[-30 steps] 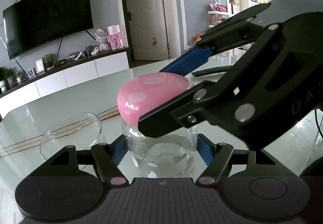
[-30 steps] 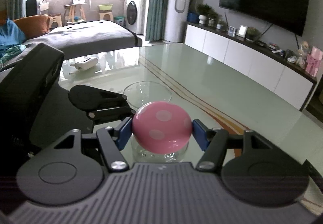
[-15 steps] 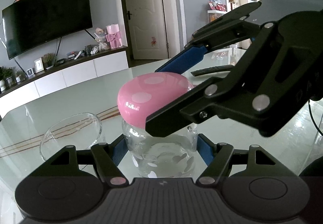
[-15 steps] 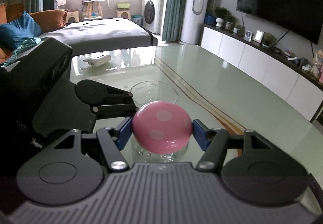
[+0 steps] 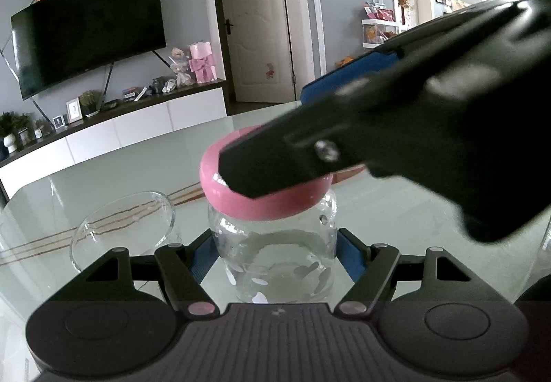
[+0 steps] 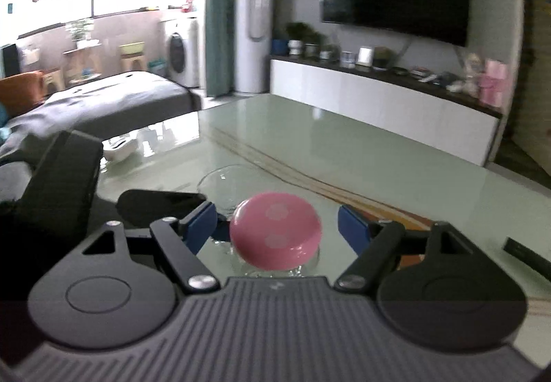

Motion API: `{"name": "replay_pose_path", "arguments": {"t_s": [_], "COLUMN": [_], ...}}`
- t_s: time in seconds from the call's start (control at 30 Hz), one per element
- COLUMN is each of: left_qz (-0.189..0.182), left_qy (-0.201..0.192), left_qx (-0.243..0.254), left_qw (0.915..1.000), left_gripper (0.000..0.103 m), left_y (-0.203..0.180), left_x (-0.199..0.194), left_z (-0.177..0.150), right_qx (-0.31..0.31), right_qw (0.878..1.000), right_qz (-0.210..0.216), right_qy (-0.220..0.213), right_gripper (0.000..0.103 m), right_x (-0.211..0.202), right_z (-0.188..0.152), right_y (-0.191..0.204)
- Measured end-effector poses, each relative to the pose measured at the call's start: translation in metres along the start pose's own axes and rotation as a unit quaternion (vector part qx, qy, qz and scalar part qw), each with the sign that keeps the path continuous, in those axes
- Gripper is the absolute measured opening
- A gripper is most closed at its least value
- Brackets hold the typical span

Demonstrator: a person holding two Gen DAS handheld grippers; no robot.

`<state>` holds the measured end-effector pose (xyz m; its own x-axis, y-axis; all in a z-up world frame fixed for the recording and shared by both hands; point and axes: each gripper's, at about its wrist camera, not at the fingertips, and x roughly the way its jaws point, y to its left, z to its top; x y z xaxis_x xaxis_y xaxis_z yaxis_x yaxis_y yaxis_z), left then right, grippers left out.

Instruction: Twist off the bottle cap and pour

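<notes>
Both of my claws are at the jar. My left gripper [image 5: 274, 253] is clamped on the clear glass jar [image 5: 275, 254], its blue pads pressed against the jar's lower sides. My right gripper [image 6: 277, 227] hangs over the top with its jaws spread, each blue pad standing clear of the pink cap [image 6: 275, 235] with a gap on both sides; in the left wrist view its black body is blurred and crosses above the cap.

Largest around me is the pale green glass table [image 6: 344, 148], glossy, with brown stripes running across it. On it stands the jar, upright, with the pink cap on its mouth, pale spots on its dome. Some clear liquid sits low inside, though the level is hard to judge.

Just beside the jar, on its left in the left wrist view, stands an empty clear glass bowl [image 5: 120, 230]. A dark remote [image 6: 527, 254] lies near the table edge to the right.
</notes>
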<state>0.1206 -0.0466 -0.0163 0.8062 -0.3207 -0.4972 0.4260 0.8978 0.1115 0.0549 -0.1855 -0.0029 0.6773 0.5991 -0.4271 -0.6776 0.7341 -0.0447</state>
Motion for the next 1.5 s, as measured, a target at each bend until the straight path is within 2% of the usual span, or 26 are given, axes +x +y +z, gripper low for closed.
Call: {"name": "replay_pose_path", "arguments": {"t_s": [0.1, 0.23, 0.47, 0.57, 0.83, 1.17, 1.5], "left_qz": [0.002, 0.002, 0.002, 0.007, 0.004, 0.003, 0.003], "left_qy": [0.0, 0.0, 0.0, -0.002, -0.003, -0.003, -0.002], "left_qx": [-0.002, -0.002, -0.004, -0.001, -0.001, 0.002, 0.004], "left_qw": [1.0, 1.0, 1.0, 1.0, 1.0, 1.0, 1.0], "left_gripper": [0.076, 0.076, 0.076, 0.076, 0.076, 0.076, 0.076], "left_y": [0.002, 0.007, 0.014, -0.009, 0.002, 0.003, -0.003], "left_x": [0.006, 0.019, 0.043, 0.02, 0.022, 0.015, 0.009], "left_z": [0.003, 0.01, 0.022, -0.015, -0.015, -0.024, -0.029], "right_qx": [0.009, 0.021, 0.016, 0.012, -0.02, -0.07, -0.089], "right_qw": [1.0, 0.999, 0.999, 1.0, 0.998, 0.989, 0.982], "right_qz": [-0.013, -0.022, -0.025, -0.011, 0.046, 0.126, 0.162], "right_qy": [0.006, 0.017, 0.024, 0.025, 0.023, 0.026, 0.023], "right_gripper": [0.078, 0.07, 0.065, 0.064, 0.064, 0.064, 0.064], "right_x": [0.005, 0.012, 0.018, 0.017, 0.015, 0.01, 0.01], "right_z": [0.001, -0.002, -0.003, -0.002, -0.002, 0.005, 0.008], "right_y": [0.005, 0.006, 0.009, 0.006, -0.01, -0.027, -0.037]}}
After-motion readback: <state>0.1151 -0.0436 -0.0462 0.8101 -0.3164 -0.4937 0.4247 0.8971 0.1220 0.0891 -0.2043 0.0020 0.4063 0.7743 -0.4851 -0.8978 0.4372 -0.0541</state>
